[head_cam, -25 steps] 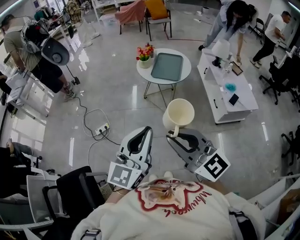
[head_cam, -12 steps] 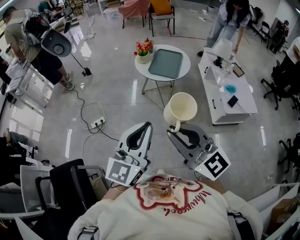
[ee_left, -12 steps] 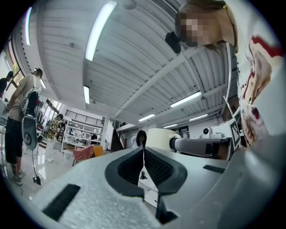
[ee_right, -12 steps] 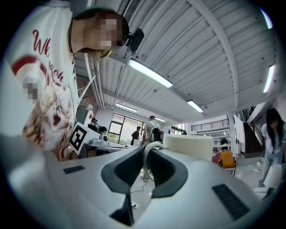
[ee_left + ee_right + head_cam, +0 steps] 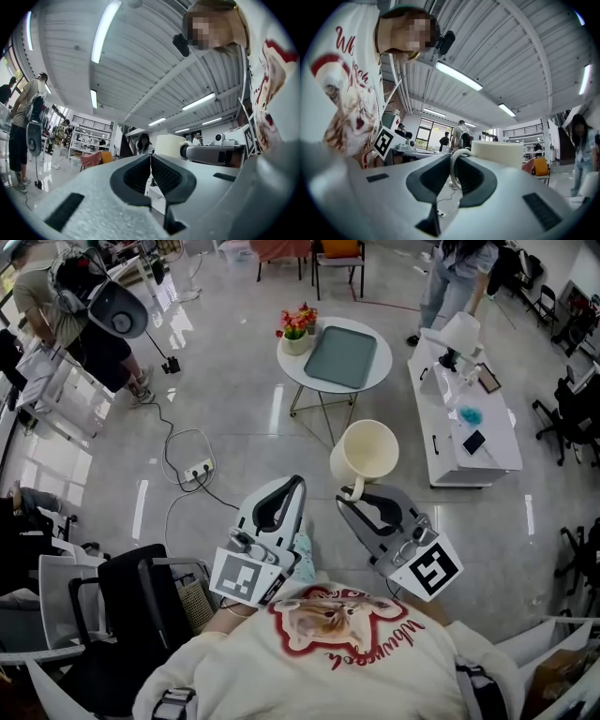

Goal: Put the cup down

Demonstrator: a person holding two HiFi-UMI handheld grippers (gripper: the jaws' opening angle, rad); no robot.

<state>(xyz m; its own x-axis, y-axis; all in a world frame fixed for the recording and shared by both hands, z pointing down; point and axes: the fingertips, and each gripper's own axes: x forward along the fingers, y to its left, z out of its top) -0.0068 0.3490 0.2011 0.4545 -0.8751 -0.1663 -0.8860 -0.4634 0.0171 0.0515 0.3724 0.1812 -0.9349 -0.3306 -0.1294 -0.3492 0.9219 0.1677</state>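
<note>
The cream cup is held in the air above the floor, well apart from any surface, so it has not yet been put down. It is carried by the right gripper, whose jaws are pinched on the cup's handle. In the right gripper view the thin loop is seen clamped between the dark pads, with the cup body upright just beyond them. The left gripper is held just beside the right one. Its jaws are pressed together on nothing, and only a hairline seam is seen between the pads in the left gripper view.

Ahead stands a round counter, with a grey-green tray laid across its middle and a pot of flowers at its left edge. A long white counter stands to the right, strewn with small items.

The grasp is judged secure and complete. The cup remains to be carried to a surface, lowered upright and released. The tray is possibly the intended place, though that cannot be settled from these views.
</note>
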